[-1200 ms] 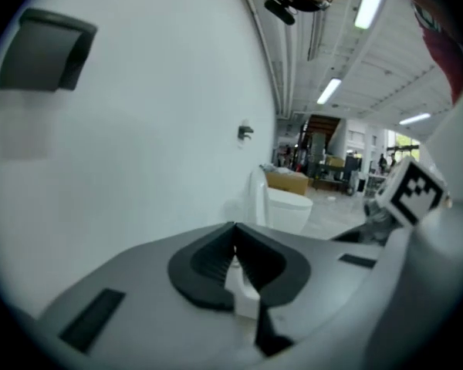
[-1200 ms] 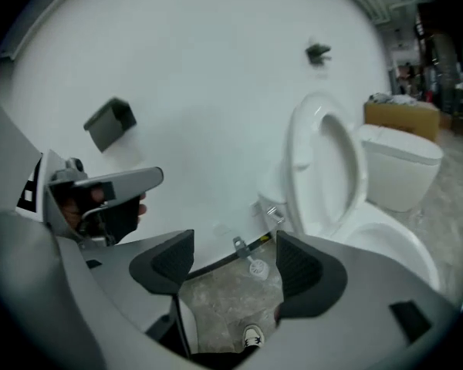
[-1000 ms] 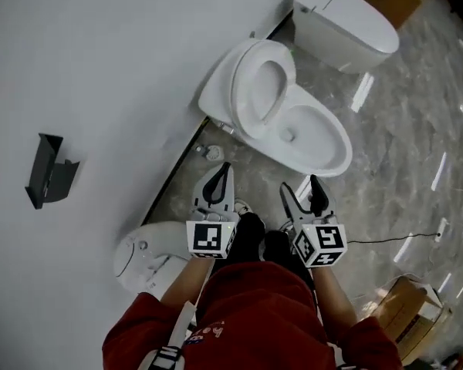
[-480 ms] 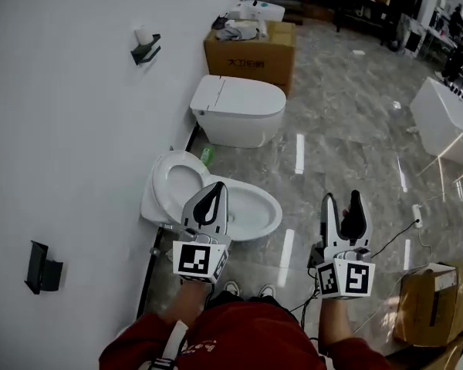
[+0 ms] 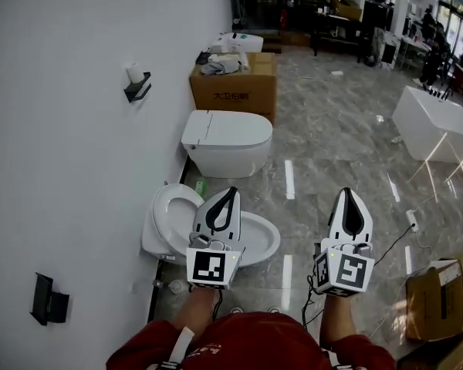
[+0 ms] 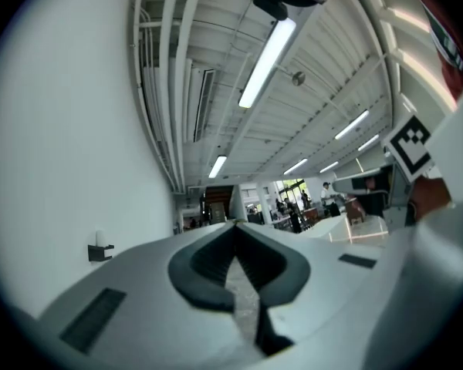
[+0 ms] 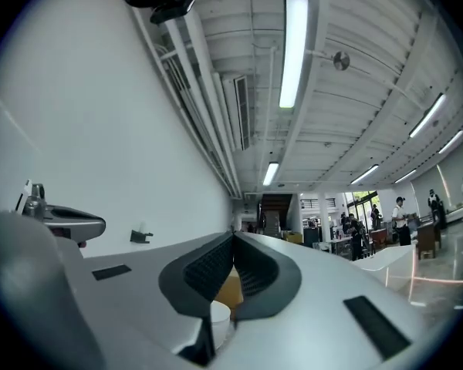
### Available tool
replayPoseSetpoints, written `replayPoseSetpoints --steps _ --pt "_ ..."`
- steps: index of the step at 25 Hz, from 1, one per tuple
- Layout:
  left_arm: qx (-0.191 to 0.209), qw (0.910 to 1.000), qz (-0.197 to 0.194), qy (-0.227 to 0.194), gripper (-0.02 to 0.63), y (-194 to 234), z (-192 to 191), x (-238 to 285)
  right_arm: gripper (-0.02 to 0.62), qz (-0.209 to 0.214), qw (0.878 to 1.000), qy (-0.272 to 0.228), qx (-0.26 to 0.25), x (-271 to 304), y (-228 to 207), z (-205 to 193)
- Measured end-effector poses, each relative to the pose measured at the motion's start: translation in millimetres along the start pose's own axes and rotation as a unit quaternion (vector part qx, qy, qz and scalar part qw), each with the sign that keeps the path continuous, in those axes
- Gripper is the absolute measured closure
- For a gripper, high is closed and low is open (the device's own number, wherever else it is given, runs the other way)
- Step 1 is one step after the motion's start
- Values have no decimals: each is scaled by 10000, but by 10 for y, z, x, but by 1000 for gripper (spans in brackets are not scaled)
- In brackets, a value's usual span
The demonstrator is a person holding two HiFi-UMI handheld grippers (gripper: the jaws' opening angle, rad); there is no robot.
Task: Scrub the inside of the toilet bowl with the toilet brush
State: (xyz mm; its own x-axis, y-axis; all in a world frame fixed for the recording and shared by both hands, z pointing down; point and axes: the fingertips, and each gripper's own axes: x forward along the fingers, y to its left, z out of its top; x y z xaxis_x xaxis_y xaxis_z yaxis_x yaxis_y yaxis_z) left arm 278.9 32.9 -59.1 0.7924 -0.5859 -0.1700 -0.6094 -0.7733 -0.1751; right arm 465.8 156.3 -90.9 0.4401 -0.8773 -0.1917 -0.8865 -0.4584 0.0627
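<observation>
Against left wall (image 5: 62, 129): toilet bowl (image 5: 261, 237) | open floor (image 5: 332, 129) rightward | left gripper (image 5: 232, 190) jaws together, empty | right gripper (image 5: 347, 192) jaws just closed, empty

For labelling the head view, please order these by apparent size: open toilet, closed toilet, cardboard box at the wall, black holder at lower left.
Largest: open toilet.
Next: closed toilet and cardboard box look about alike; the box stands farther away, so I do not rank them.
Smallest: black holder.

toilet bowl (image 5: 268, 241) partly hidden behind left hand-held gripper (image 5: 232, 192), cardboard box (image 5: 436, 303) cut by right edge
</observation>
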Motion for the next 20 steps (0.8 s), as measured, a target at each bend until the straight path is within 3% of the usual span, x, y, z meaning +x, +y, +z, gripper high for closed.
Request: replayPoseSetpoints --steps 7,10,16,20 --pt "-69 9999 52 114 606 141 -50 -71 594 104 9999 73 -63 31 176 -42" --pt "45 9999 57 -75 606 198 -31 -43 594 156 9998 85 -78 67 237 -44" --pt "-61 9999 18 153 606 137 -44 -50 594 192 9997 166 -72 73 227 -70" --pt "-2 9999 45 -111 606 120 13 -42 594 273 9995 151 27 69 213 -34"
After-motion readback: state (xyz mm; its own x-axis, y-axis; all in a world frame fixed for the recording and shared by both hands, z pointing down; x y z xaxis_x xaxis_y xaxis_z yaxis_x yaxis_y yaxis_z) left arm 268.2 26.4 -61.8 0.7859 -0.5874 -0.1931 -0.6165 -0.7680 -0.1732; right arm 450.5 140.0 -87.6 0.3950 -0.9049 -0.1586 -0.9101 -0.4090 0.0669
